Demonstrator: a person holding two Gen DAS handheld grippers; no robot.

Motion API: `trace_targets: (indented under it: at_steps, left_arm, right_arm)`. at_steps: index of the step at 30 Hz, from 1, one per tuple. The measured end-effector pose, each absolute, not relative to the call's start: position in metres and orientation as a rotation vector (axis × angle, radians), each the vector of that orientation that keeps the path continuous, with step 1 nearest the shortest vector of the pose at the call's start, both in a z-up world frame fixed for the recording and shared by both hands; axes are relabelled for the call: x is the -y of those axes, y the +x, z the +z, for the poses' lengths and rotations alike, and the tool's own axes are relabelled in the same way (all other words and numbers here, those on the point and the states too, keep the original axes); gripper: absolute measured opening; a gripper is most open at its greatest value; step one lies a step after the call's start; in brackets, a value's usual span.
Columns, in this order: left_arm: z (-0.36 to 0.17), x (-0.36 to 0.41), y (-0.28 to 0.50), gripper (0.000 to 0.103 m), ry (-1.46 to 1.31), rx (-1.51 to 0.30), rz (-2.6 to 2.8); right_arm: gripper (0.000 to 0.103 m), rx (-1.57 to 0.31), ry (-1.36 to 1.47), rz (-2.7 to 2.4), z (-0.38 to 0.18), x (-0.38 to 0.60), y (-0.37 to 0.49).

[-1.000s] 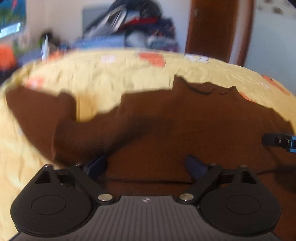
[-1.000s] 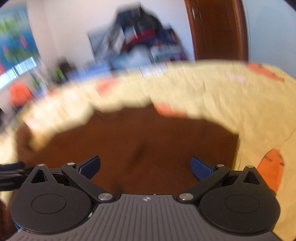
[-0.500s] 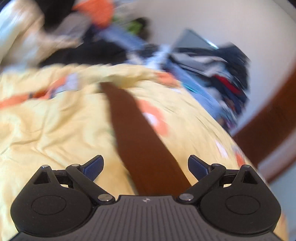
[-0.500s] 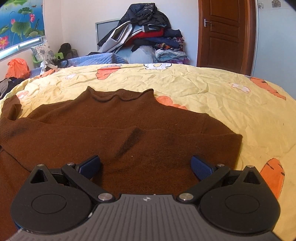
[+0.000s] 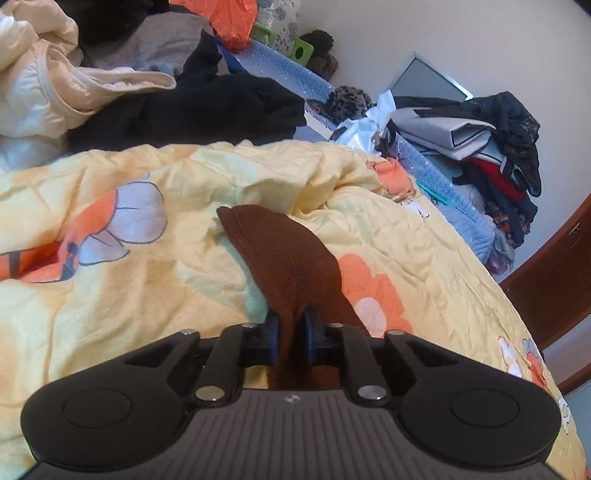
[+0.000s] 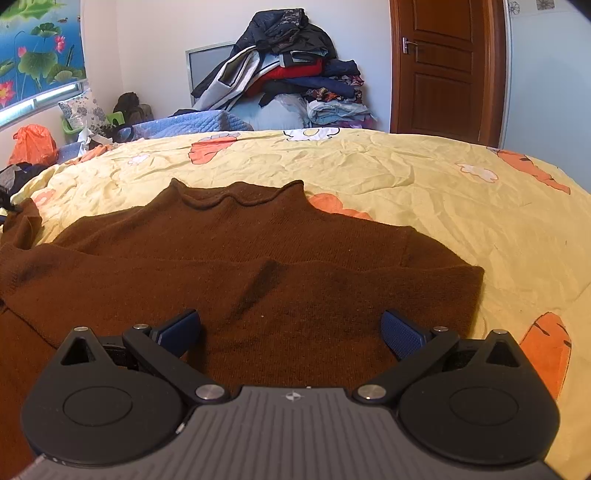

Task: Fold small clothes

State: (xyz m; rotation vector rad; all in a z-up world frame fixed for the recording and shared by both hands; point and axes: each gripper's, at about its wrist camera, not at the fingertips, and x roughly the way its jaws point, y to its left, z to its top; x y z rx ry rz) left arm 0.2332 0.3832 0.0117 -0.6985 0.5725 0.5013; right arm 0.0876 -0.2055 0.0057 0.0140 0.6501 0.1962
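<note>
A brown knit sweater [image 6: 258, 266] lies on the yellow flowered bedsheet [image 6: 424, 184], collar at the far side, its right part folded over the body. My right gripper [image 6: 290, 328] is open and empty, low over the sweater's near part. In the left wrist view, my left gripper [image 5: 291, 328] is shut on the sweater's left sleeve [image 5: 288, 254], which stretches away over the sheet [image 5: 129, 280] to its cuff. That sleeve also shows at the left edge of the right wrist view [image 6: 26, 221].
A heap of clothes [image 6: 288, 74] stands beyond the bed's far edge beside a wooden door [image 6: 443, 70]. A cream jacket [image 5: 55, 85], black garments [image 5: 207, 107] and an orange bag [image 5: 229, 22] lie past the bed's left side.
My left gripper swung left from the sweater body to the left sleeve and closed on it. My right gripper settled over the sweater and stayed open.
</note>
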Motion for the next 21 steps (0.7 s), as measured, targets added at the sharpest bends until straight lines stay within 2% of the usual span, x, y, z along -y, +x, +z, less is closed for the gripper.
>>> trace_targets:
  at_steps: [5, 14, 17, 21]
  left_arm:
    - [0.046, -0.373, 0.186, 0.007, -0.679, -0.447, 0.553]
    - [0.143, -0.329, 0.086, 0.007, -0.515, -0.218, 0.620]
    - [0.173, -0.296, 0.069, 0.007, -0.495, -0.170, 0.540]
    - [0.203, -0.197, 0.069, 0.007, -0.358, -0.114, 0.275]
  right_arm:
    - [0.103, -0.648, 0.021, 0.198, 0.006, 0.206, 0.086]
    - [0.103, -0.638, 0.063, 0.209, 0.008, 0.212, 0.084]
    - [0.103, -0.635, 0.075, 0.213, 0.008, 0.213, 0.084]
    - [0.103, -0.627, 0.114, 0.222, 0.008, 0.217, 0.083]
